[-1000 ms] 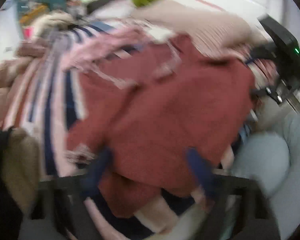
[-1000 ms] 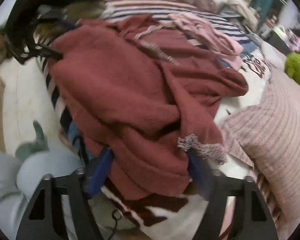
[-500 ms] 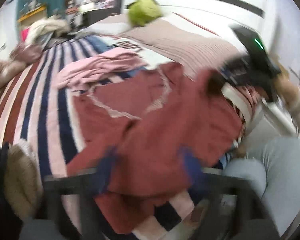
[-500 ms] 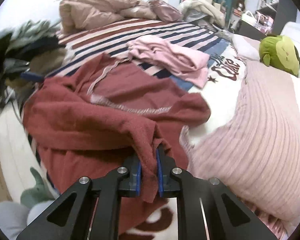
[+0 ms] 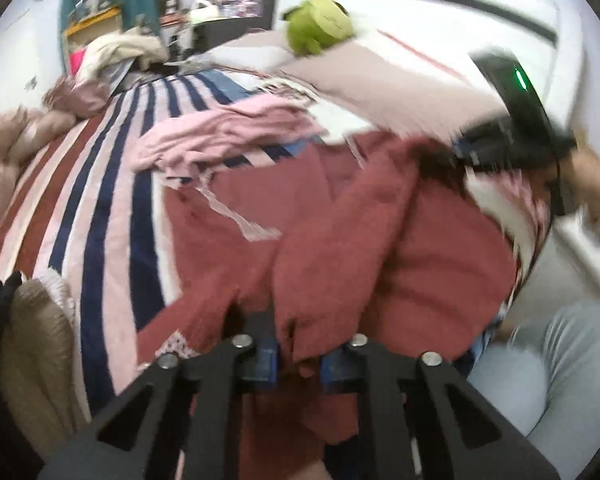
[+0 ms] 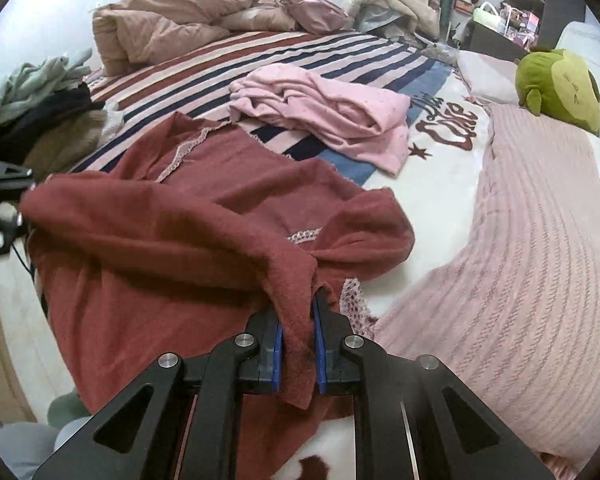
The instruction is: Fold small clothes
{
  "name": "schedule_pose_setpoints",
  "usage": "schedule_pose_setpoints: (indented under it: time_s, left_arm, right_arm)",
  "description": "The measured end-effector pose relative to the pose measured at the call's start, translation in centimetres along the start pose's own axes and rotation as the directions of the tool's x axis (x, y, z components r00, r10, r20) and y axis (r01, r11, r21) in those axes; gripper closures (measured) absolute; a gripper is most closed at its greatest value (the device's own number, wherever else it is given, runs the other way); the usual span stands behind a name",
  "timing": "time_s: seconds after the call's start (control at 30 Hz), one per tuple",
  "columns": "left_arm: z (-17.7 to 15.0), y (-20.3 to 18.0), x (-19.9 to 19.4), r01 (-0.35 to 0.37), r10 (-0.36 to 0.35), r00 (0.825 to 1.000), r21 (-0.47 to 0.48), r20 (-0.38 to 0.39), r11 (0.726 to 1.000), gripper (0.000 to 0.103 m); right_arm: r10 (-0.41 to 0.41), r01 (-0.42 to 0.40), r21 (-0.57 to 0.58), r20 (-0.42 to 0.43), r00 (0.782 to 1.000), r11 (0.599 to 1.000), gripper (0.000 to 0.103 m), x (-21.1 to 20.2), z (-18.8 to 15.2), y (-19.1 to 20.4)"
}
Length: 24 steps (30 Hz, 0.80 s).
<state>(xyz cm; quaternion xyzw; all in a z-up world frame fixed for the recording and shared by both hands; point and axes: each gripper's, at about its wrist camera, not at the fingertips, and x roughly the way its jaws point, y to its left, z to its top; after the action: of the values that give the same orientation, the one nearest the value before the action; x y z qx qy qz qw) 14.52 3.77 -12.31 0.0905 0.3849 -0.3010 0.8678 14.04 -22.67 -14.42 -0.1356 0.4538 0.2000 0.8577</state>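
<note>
— Red garment [image 6: 148, 240]: where is it lying?

— On the bed [image 6: 440, 200], at the near edge of the striped blanket [image 6: 260, 60], rumpled, with its lace-trimmed neckline turned toward the far side. A pink garment [image 6: 332, 116] lies bunched just beyond it, apart from it.

— And the right hand-held gripper [image 6: 298, 344]?

— Clamped on a fold of the red fabric; the cloth is pinched between the blue pads [image 6: 277, 354] and hangs out below them.

— The left hand-held gripper [image 5: 298, 354]?

— Its jaws are closing, with a bunch of the same red cloth between the pads. That view is blurred, so I cannot tell whether they press it fully.

— Anything else close by?

— A ribbed pink cover [image 6: 520, 280] lies to the right of the garment, a green plush toy [image 6: 556, 88] sits at the head of the bed, and a pile of clothes [image 6: 48, 120] lies at the left.
</note>
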Motion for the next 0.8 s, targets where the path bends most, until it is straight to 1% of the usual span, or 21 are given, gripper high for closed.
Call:
schedule_pose_setpoints:
  time_s: [0.1,0.2,0.23,0.27,0.3,0.33,0.37,0.4,0.43,0.47,0.5,0.53,0.57,0.6,0.63,0.67,0.7,0.73,0.77,0.8]
  left_arm:
    - [2.4,2.0,-0.1,-0.033,0.036,0.998,-0.060,0.043,0.998,0.093]
    - [5.2,4.9,1.3,-0.048,0.056,0.997,-0.165,0.046,0.985,0.092]
    - [6.1,5.9,2.4,-0.071,0.079,0.996,-0.193,0.034,0.979,0.088]
    - [7.1,6.9,3.9,-0.097,0.102,0.995,-0.216,0.012,0.972,0.080]
    - [7.9,8.5,6.0,-0.134,0.132,0.991,-0.245,-0.023,0.960,0.074]
    - [8.4,9.5,7.6,-0.158,0.148,0.987,-0.271,-0.057,0.950,0.059]
    - [8.5,10.3,9.1,-0.183,0.162,0.982,-0.291,-0.093,0.939,0.055]
    - [8.6,11.0,10.0,-0.212,0.184,0.976,-0.298,-0.117,0.931,0.055]
    - [8.6,11.5,9.9,-0.235,0.211,0.971,-0.299,-0.112,0.925,0.055]
    - [8.5,11.7,9.1,-0.241,0.224,0.971,-0.310,-0.088,0.920,0.052]
    - [8.2,11.9,7.7,-0.235,0.232,0.972,-0.328,-0.047,0.915,0.047]
    - [8.0,11.7,6.6,-0.221,0.229,0.973,-0.330,-0.016,0.918,0.034]
    - [7.9,11.4,6.0,-0.204,0.215,0.977,-0.315,0.000,0.927,0.024]
    - [7.6,10.9,5.6,-0.183,0.189,0.982,-0.278,-0.006,0.943,0.021]
    - [7.4,10.5,5.5,-0.177,0.179,0.984,-0.254,-0.016,0.951,0.020]
    - [7.0,10.2,5.5,-0.181,0.180,0.983,-0.240,-0.026,0.954,0.019]
    - [6.6,10.2,5.6,-0.190,0.185,0.982,-0.243,-0.041,0.951,0.018]
    - [6.1,10.5,5.8,-0.186,0.179,0.983,-0.260,-0.050,0.947,0.016]
    - [5.5,10.7,6.1,-0.166,0.157,0.986,-0.282,-0.055,0.945,0.016]
    - [4.9,10.9,6.7,-0.128,0.115,0.992,-0.308,-0.059,0.943,0.016]
  right_arm:
    - [-0.014,0.014,-0.018,0.021,1.000,1.000,0.096,-0.6,1.2,0.0]
    - [-0.019,0.018,0.002,0.030,0.999,1.000,0.096,-0.5,3.8,-1.1]
    - [-0.016,0.016,0.012,0.016,1.000,1.000,0.096,0.1,4.7,-1.6]
    - [-0.014,0.014,0.026,-0.001,1.000,1.000,0.095,1.0,5.7,-2.4]
    - [-0.031,0.032,0.035,-0.021,0.999,0.999,0.086,2.1,6.3,-3.0]
    - [-0.069,0.072,0.043,-0.051,0.996,0.997,0.081,3.3,6.8,-3.7]
    - [-0.124,0.128,0.054,-0.078,0.989,0.990,0.077,4.5,7.2,-4.5]
    - [-0.165,0.171,0.062,-0.094,0.982,0.983,0.077,5.2,7.3,-5.2]
    - [-0.195,0.202,0.067,-0.095,0.976,0.977,0.077,5.2,7.2,-5.7]
    - [-0.234,0.239,0.073,-0.077,0.969,0.968,0.077,4.7,6.9,-6.2]
    - [-0.264,0.268,0.081,-0.052,0.963,0.960,0.076,3.9,6.6,-6.4]
    - [-0.277,0.278,0.092,-0.025,0.961,0.956,0.076,2.9,6.2,-6.6]
    - [-0.242,0.239,0.112,0.008,0.970,0.964,0.075,1.8,5.7,-6.6]
    - [-0.179,0.173,0.133,0.033,0.983,0.976,0.068,1.0,5.4,-6.4]
    - [-0.097,0.088,0.157,0.050,0.994,0.984,0.062,0.6,5.0,-6.3]
    - [-0.020,0.010,0.178,0.054,0.998,0.984,0.049,0.4,4.5,-5.9]
    - [0.016,-0.025,0.184,0.050,0.999,0.983,0.044,0.6,4.1,-5.5]
    - [0.035,-0.041,0.179,0.041,0.999,0.983,0.044,0.9,3.6,-4.6]
    - [0.037,-0.040,0.161,0.025,0.999,0.986,0.044,1.3,3.1,-3.7]
    - [0.027,-0.028,0.142,0.011,1.000,0.989,0.044,1.8,2.7,-2.8]
